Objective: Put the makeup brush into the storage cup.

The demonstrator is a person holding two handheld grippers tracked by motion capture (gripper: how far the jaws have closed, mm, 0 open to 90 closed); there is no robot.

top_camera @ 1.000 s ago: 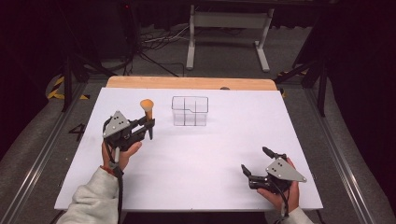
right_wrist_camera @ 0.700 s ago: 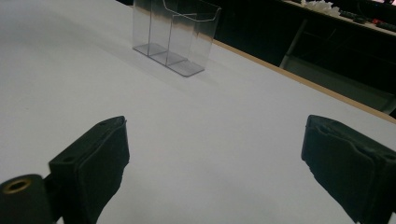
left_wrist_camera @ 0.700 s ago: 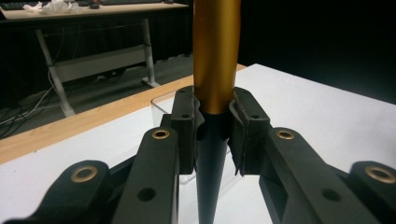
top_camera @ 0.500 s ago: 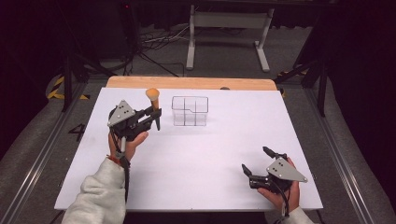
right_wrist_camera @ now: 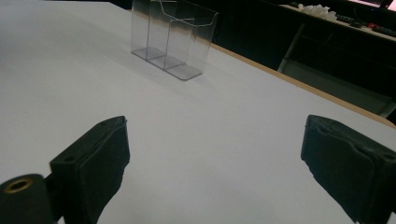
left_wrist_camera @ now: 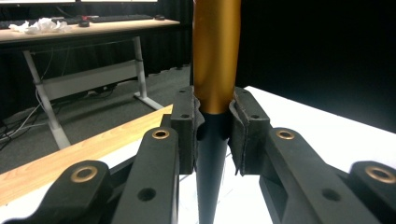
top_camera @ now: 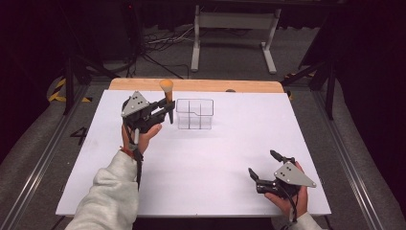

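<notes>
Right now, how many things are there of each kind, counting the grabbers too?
Black two-jaw grippers: 2, the left gripper and the right gripper
Makeup brushes with an orange tip, gold ferrule and black handle: 1
Clear plastic divided organizer boxes: 1
Total: 4

A single dark mark on the grey floor left of the table looks like the numeral 4, though it is blurred; no other text reads clearly.
</notes>
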